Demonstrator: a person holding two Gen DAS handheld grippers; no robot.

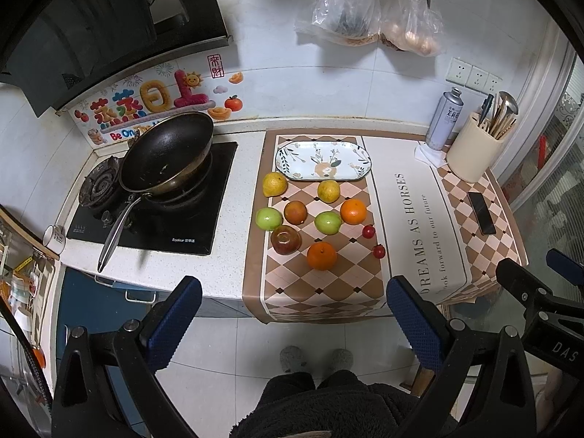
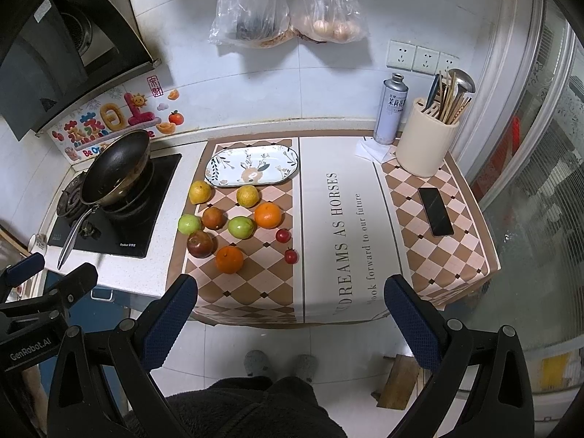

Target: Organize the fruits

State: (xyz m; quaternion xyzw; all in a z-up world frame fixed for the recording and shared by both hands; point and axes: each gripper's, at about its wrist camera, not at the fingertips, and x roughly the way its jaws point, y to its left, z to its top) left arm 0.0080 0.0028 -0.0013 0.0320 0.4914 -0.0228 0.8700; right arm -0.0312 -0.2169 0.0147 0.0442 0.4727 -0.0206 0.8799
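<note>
Several fruits lie on the checkered mat: two oranges (image 1: pixel 321 255) (image 2: pixel 229 259), two green apples (image 1: pixel 327 222), two yellow citrus (image 1: pixel 275 184), a dark orange (image 1: pixel 295 212), a red apple (image 1: pixel 285 239) (image 2: pixel 200 244) and two cherry tomatoes (image 1: pixel 379 252) (image 2: pixel 291 256). An empty oval plate (image 1: pixel 323 161) (image 2: pixel 252 166) with a deer print sits behind them. My left gripper (image 1: pixel 294 294) is open and empty, held off the counter's front edge. My right gripper (image 2: pixel 290 292) is open and empty, also in front of the counter, right of the fruits.
A black wok (image 1: pixel 166 153) sits on the stove (image 1: pixel 153 219) to the left. A spray can (image 2: pixel 390 109), utensil holder (image 2: pixel 427 142) and phone (image 2: pixel 436 211) stand at the right. Plastic bags (image 2: pixel 284 7) hang on the wall. The right gripper shows in the left wrist view (image 1: pixel 547 292).
</note>
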